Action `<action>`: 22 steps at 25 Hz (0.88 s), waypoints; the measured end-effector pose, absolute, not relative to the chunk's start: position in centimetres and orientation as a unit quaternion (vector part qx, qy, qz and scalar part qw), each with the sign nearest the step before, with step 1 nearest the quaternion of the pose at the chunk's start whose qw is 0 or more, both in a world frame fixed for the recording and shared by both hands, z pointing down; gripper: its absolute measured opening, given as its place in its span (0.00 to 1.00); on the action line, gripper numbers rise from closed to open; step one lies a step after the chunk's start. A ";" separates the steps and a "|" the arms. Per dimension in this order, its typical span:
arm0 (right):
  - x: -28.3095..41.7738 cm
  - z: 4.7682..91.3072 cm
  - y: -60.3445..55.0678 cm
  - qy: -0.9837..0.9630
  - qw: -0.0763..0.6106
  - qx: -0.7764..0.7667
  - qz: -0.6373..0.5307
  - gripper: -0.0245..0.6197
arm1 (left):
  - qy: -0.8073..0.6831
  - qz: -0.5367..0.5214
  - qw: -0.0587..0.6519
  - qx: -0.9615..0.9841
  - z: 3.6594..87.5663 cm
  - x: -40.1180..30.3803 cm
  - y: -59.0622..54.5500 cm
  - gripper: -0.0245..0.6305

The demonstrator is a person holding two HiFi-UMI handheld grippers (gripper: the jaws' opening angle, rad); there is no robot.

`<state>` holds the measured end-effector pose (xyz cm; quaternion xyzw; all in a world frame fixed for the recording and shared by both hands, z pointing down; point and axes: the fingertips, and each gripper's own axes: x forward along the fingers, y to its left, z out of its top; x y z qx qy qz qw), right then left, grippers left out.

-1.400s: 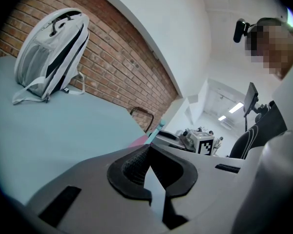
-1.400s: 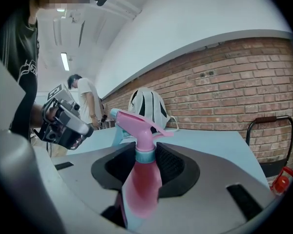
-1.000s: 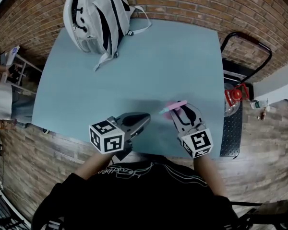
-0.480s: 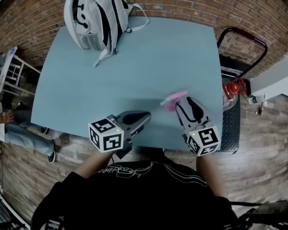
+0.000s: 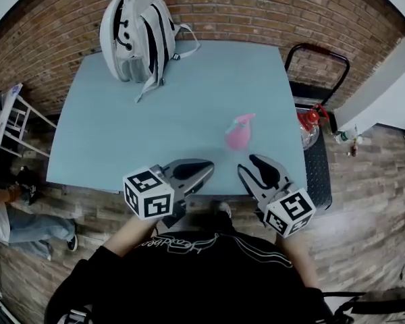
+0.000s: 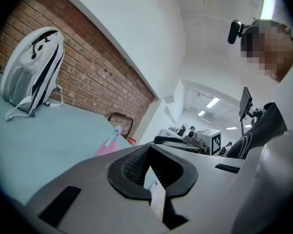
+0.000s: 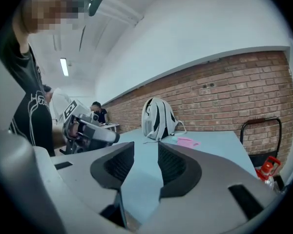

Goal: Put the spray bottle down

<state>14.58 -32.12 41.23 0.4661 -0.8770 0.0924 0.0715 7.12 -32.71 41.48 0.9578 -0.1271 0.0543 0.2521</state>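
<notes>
Fingers [image 5: 189, 172] of the left gripper [image 5: 206, 168] are staying pressed together, and they are not holding the bottle. This gripper is hanging to the left of the spray bottle [image 5: 239, 132], on the person's side of it and not touching it. A second ago it was sitting nearer to the bottle; now it is pulling back a little.

Moving right, the pink spray bottle is lying by itself on the blue table [image 5: 121, 127], its pale nozzle pointing away from the person. Nothing is touching it. Far behind it and to its left, the white backpack [image 5: 138, 36] is standing just as before.

Right of the bottle and nearer the person, the right gripper [image 5: 251, 167] is holding its fingers wide apart, with only bare table showing between them. A second ago those fingers were around the bottle. Now they are letting it be and backing off toward the person.

So I am thinking the job is done: the bottle is down and resting, and both grippers are leaving it. Nothing seems to be left except keeping clear, so the bottle is not getting bumped.
</notes>
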 end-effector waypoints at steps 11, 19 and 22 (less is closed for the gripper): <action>7.1 39.0 -22.0 -0.895 0.067 0.425 0.118 0.06 | -0.075 0.039 0.184 0.979 36.9 3.3 -23.9 0.05; 5.7 38.4 -20.1 -0.894 0.043 0.426 0.130 0.06 | -0.072 0.043 0.174 0.981 36.3 1.8 -21.5 0.05; 5.7 38.6 -19.9 -0.894 0.034 0.424 0.138 0.06 | -0.072 0.043 0.172 0.982 36.5 1.7 -21.2 0.05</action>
